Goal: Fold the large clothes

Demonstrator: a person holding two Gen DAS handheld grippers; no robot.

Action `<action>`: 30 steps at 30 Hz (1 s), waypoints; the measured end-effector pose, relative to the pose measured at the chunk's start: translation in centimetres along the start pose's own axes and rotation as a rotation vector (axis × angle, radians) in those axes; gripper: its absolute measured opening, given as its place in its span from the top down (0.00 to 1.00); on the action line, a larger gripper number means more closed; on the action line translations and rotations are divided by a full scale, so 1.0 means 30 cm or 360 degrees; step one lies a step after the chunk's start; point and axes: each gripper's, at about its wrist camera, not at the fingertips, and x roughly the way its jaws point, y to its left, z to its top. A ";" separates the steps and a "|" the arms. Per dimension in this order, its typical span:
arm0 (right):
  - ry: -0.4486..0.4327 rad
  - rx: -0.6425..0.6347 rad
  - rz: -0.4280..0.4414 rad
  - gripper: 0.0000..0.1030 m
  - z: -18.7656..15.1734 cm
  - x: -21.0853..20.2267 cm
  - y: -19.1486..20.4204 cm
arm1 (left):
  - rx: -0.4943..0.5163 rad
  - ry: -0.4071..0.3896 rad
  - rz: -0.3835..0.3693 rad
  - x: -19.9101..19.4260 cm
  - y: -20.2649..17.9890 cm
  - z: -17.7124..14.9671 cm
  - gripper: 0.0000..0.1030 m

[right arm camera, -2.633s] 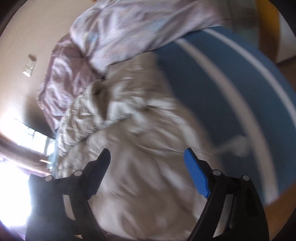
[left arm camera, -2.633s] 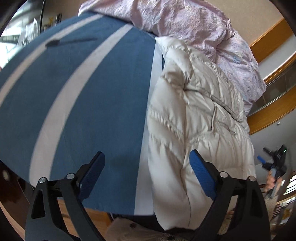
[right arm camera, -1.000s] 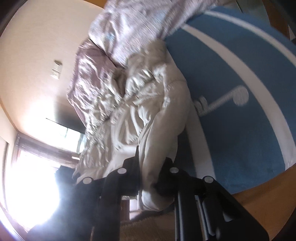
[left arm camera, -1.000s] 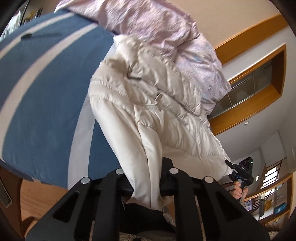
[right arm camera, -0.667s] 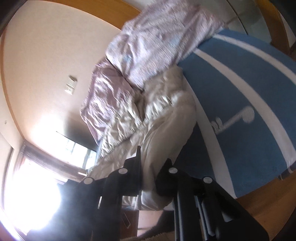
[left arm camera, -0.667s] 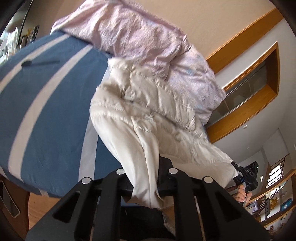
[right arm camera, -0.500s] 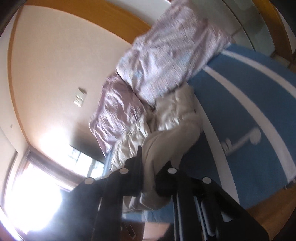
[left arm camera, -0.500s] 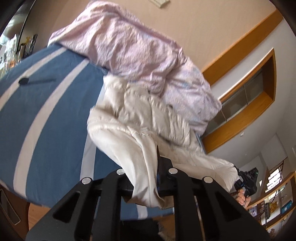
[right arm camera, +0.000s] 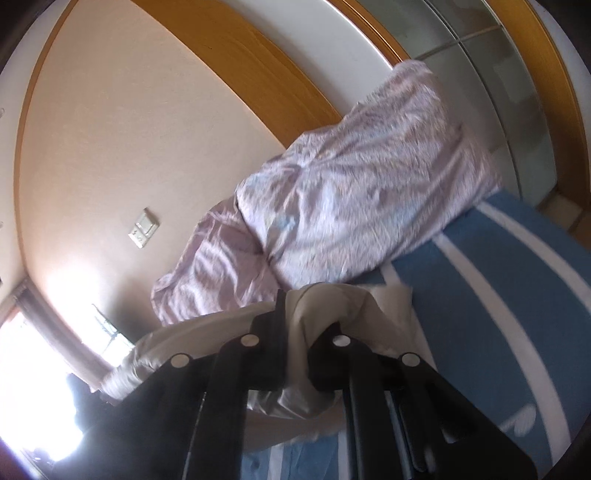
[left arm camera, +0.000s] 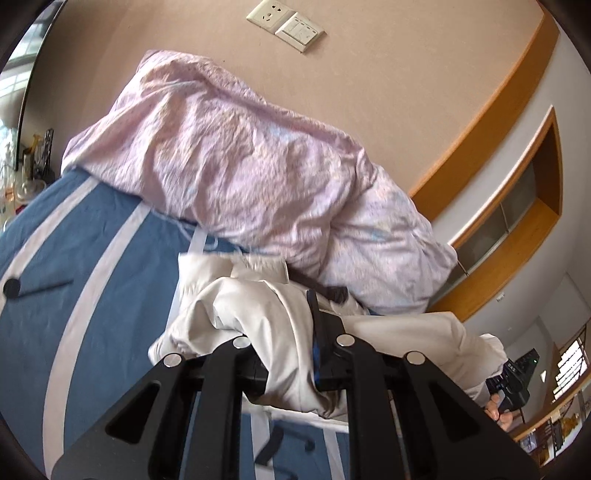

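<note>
The blue striped bed carries a pink quilt at its head. My cream jacket hangs lifted just before that quilt, its hem pinched tight in my left hand-held gripper and right hand-held gripper.

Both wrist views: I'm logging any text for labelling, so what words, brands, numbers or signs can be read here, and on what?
No text reads in either view.
White print on the blue bedspread, at the lower right edge: cut off and blurred, unreadable.
Wall socket and switch plate: no legible marking.
Cream jacket, clamped by the left gripper and right gripper: no label visible.
</note>
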 end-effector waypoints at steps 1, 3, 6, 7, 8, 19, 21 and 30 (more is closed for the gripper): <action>-0.0006 -0.0005 -0.0013 0.91 0.015 0.021 0.006 | -0.0008 -0.0006 0.0010 0.023 -0.003 0.022 0.88; -0.0015 -0.0024 -0.0066 0.91 0.058 0.086 0.025 | -0.0025 -0.0019 0.0033 0.071 -0.005 0.068 0.88; -0.0018 -0.0043 -0.0135 0.91 0.100 0.175 0.050 | -0.0035 -0.0038 0.0084 0.145 -0.007 0.124 0.88; -0.0021 -0.0043 -0.0169 0.91 0.116 0.212 0.055 | -0.0036 -0.0045 0.0103 0.174 -0.005 0.139 0.88; -0.0020 -0.0046 -0.0203 0.91 0.131 0.253 0.059 | -0.0037 -0.0049 0.0117 0.193 0.000 0.150 0.88; 0.0242 0.0069 -0.0674 0.90 0.120 0.764 -0.103 | -0.0296 0.0075 0.0346 0.565 0.174 0.195 0.83; 0.0294 0.0124 -0.0724 0.90 0.107 0.831 -0.138 | -0.0300 0.0080 0.0381 0.609 0.192 0.189 0.83; 0.0394 0.0190 -0.0851 0.59 0.073 0.974 -0.179 | -0.0235 0.0095 0.0416 0.682 0.185 0.195 0.62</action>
